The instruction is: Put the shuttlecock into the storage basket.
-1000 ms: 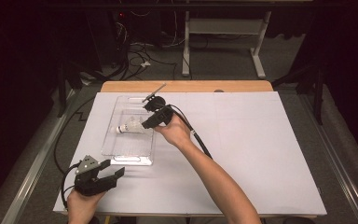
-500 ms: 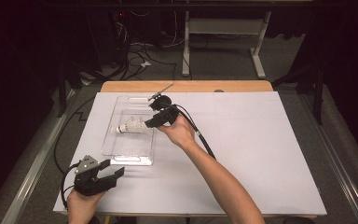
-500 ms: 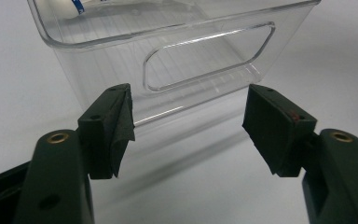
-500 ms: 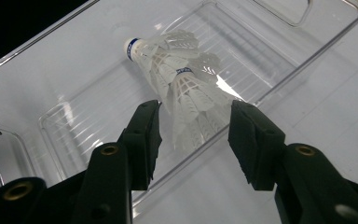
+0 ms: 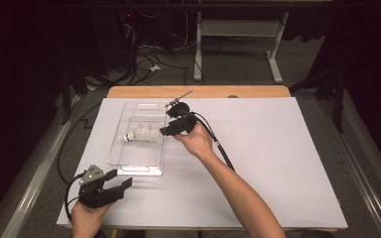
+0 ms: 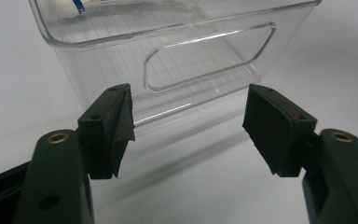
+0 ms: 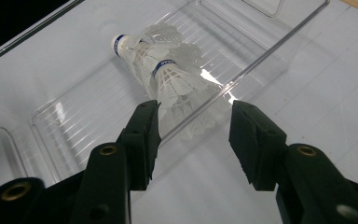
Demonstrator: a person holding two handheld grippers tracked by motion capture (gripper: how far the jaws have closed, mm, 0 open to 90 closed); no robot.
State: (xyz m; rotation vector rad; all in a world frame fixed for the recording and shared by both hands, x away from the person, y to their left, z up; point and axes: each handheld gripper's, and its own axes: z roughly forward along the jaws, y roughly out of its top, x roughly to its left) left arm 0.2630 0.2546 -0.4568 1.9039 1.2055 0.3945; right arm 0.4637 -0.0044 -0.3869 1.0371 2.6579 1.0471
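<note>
Two white feathered shuttlecocks (image 5: 141, 134) lie nested together, cork end pointing away from the right gripper (image 5: 171, 129), inside the clear rectangular plastic tray (image 5: 120, 158) on the white-covered bench (image 5: 278, 168). In the high view, that gripper hovers at the tray's right long wall, roughly level with the shuttlecocks, while the left gripper (image 5: 116, 184) rests on the bench just short of the tray's near end, apart from it. A thin metal rod on a small black base (image 5: 178, 99) stands beyond the tray's far right corner.

In the left gripper view, the jaws stand wide apart with nothing between them, aimed at the tray's near end wall (image 6: 121, 79) and its cut-out handle slot (image 6: 209, 58). If steadying is wanted, this gripper could close on that handle wall so the light tray does not slide.

In the right gripper view, the jaws are spread wide and empty, straddling the tray's long rim (image 7: 256, 60), with the feather skirt of the nearer shuttlecock (image 7: 177, 79) just ahead of them and a second cork with a blue band (image 7: 119, 43) farther into the tray. The step looks like a reach for the shuttlecocks. To do it well, I judge the jaws should clear the rim first, come down inside the tray, and close gently near the cork rather than on the skirt, which would crush easily. Since the two are stacked, a pull may bring both.
</note>
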